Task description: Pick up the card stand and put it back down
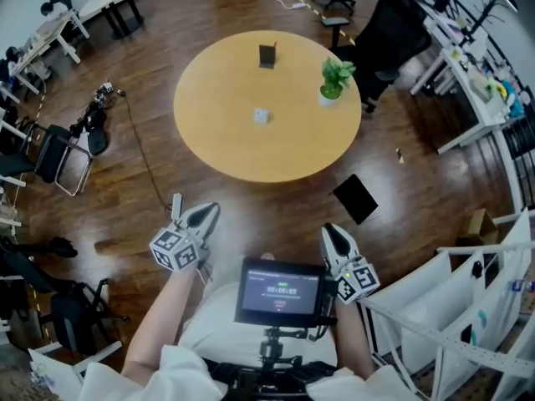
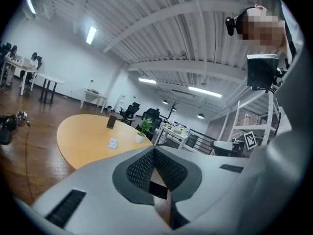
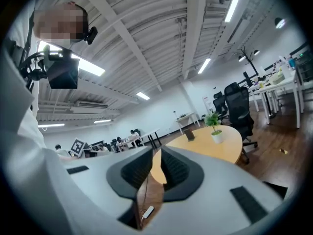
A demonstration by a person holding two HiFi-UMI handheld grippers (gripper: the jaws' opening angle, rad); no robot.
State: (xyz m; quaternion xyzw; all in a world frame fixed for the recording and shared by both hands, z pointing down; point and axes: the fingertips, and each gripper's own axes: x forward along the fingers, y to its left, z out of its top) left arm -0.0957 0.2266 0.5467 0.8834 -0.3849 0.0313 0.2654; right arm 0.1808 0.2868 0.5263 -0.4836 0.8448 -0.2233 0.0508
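The card stand (image 1: 267,55), a small dark upright piece, stands at the far side of the round wooden table (image 1: 217,124). It also shows small in the left gripper view (image 2: 111,122) and in the right gripper view (image 3: 190,135). Both grippers are held near my waist, well short of the table. My left gripper (image 1: 205,215) (image 2: 154,151) has its pads meeting at the tip, with nothing held. My right gripper (image 1: 333,234) (image 3: 156,153) has its jaws a narrow slit apart, with nothing between them.
A potted plant (image 1: 334,80) and a small white cube (image 1: 262,115) also sit on the table. A black office chair (image 1: 393,32) stands behind it, a flat black panel (image 1: 355,198) lies on the floor, a folding chair (image 1: 63,157) is at left, and a white rack (image 1: 468,307) at right.
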